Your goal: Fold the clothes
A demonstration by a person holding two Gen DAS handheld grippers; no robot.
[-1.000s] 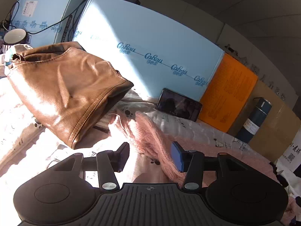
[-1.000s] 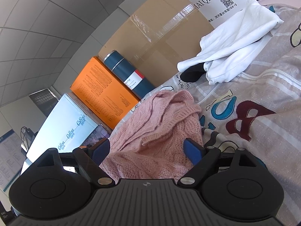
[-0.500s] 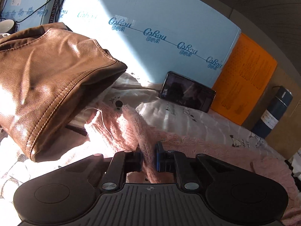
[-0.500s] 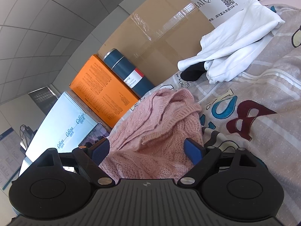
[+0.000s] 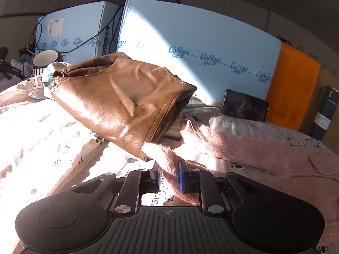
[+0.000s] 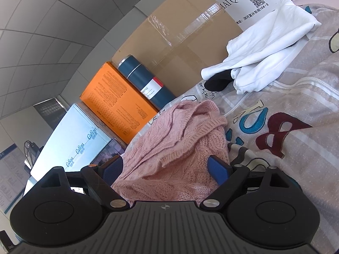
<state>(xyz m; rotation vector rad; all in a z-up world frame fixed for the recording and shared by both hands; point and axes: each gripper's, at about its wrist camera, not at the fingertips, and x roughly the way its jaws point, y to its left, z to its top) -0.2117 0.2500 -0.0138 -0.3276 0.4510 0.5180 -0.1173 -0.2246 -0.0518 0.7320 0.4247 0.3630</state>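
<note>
pink knit sweater [image 6: 180,148], tan leather jacket [image 5: 127,97], orange box [image 6: 114,99]

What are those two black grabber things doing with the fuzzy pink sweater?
A person is folding clothes with a grabber in each hand. The left gripper is pinching an edge of the pink sweater, beside a brown leather jacket. The right gripper is open over the sweater's other end, not holding anything.
</note>
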